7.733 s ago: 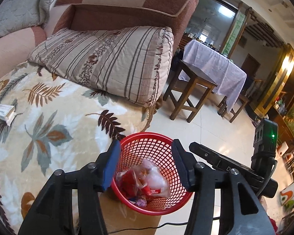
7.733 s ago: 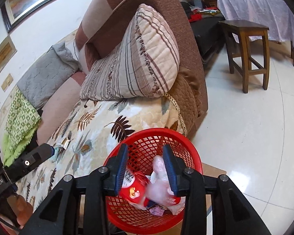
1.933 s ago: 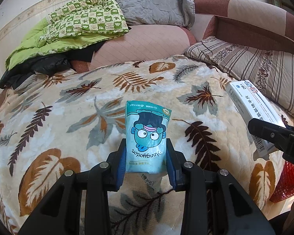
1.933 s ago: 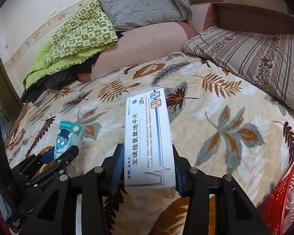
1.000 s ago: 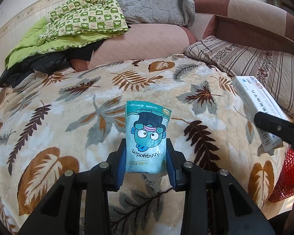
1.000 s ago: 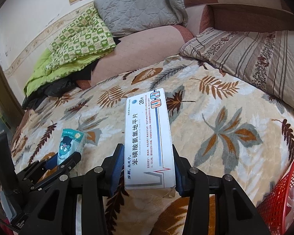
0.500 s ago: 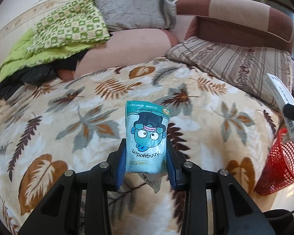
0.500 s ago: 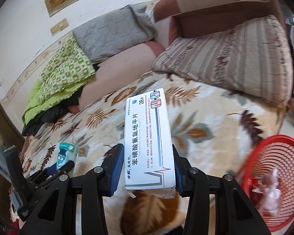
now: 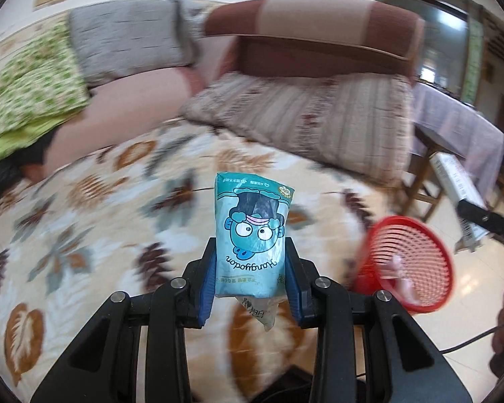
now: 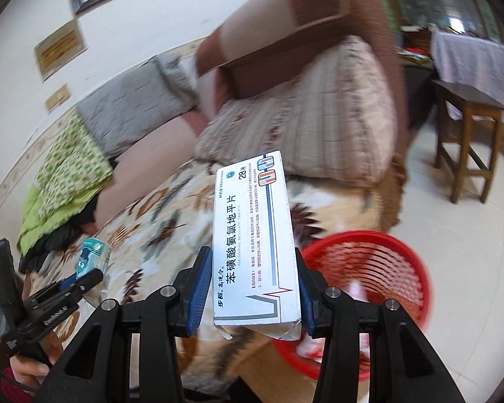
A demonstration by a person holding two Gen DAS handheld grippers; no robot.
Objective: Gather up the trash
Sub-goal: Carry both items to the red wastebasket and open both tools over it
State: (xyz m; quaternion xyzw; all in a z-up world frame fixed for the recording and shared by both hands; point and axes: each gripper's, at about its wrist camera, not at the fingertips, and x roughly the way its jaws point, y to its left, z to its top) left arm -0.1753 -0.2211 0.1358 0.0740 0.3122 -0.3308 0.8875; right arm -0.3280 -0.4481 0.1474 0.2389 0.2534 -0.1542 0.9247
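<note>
Both grippers are matte black plastic: the left gripper point(image 9: 251, 288) and right gripper point(image 10: 250, 295) each have 2 blue ribbed pads point(image 10: 198, 294), silver screws point(image 10: 167, 290) and angular black arms.

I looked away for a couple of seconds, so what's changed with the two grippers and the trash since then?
Both grippers swung right, away from the sofa seat toward the red basket, now in both views. Nothing was grasped or released: the left gripper still clamps the teal packet, the right gripper still the white medicine box. The basket's earlier trash remains inside.
</note>
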